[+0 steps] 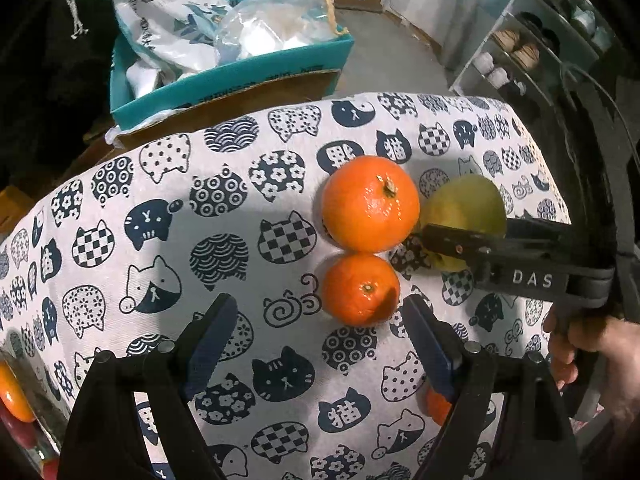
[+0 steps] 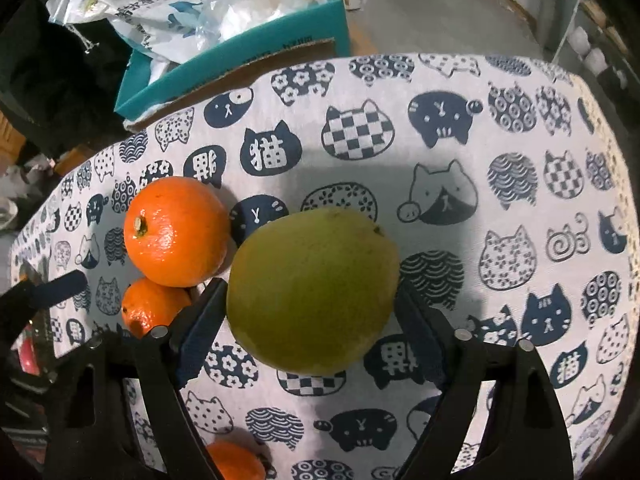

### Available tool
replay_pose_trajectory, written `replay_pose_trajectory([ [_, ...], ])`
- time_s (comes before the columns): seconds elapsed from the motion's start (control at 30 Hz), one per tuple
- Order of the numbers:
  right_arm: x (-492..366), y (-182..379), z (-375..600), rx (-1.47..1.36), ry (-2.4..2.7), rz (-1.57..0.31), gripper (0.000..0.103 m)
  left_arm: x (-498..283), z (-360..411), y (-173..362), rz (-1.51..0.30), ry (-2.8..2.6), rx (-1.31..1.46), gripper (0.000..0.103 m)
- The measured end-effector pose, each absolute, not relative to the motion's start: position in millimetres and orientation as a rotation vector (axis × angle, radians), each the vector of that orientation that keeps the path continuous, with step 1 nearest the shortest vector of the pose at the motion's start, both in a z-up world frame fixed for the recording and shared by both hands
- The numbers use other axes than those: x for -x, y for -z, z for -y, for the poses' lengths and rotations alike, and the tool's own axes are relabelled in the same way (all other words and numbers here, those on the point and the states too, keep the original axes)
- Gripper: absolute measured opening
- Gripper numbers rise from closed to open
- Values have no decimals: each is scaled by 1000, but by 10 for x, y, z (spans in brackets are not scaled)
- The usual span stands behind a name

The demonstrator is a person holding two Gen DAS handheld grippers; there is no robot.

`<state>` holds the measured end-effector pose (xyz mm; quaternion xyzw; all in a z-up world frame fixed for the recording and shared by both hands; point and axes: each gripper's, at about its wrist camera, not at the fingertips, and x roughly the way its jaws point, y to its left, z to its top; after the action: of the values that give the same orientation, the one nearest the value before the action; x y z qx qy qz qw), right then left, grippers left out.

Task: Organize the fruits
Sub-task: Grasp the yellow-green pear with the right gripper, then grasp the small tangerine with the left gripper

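A large orange (image 1: 370, 203) and a smaller orange (image 1: 360, 290) lie touching on the cat-print cloth (image 1: 168, 216). A green-yellow mango (image 2: 312, 290) lies to their right, against the large orange (image 2: 176, 232). My right gripper (image 2: 312, 320) has its fingers on both sides of the mango, touching or nearly touching it; it also shows in the left wrist view (image 1: 448, 240) with the mango (image 1: 466, 204). My left gripper (image 1: 320, 332) is open and empty, just short of the smaller orange (image 2: 150, 306). Another orange (image 2: 236, 460) lies near the front edge, partly hidden.
A teal cardboard box (image 1: 240, 76) with white plastic bags stands beyond the table's far edge. A shoe rack (image 1: 516, 52) stands at the far right. Orange and red fruit (image 1: 14, 396) show at the left wrist view's lower left edge.
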<state>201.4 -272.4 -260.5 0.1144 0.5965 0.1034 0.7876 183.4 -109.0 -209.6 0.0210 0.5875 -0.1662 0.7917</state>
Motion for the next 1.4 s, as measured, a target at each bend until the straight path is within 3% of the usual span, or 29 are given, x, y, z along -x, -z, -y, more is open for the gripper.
replay_pose_trajectory([
  [0.77, -1562, 2401, 2797, -9, -75, -1203, 72, -1863, 1439, 2349, -1277, 391, -88, 86],
  [0.87, -1559, 2411, 2801, -20, -73, -1203, 72, -1865, 1457, 2380, -1280, 393, -94, 78],
  [1.03, -1556, 2404, 2807, -32, -75, -1200, 72, -1854, 1457, 2416, -1282, 393, -100, 50],
  [1.4, -1520, 2243, 2768, -25, -82, -1159, 72, -1787, 1356, 2251, -1237, 403, -86, 49],
])
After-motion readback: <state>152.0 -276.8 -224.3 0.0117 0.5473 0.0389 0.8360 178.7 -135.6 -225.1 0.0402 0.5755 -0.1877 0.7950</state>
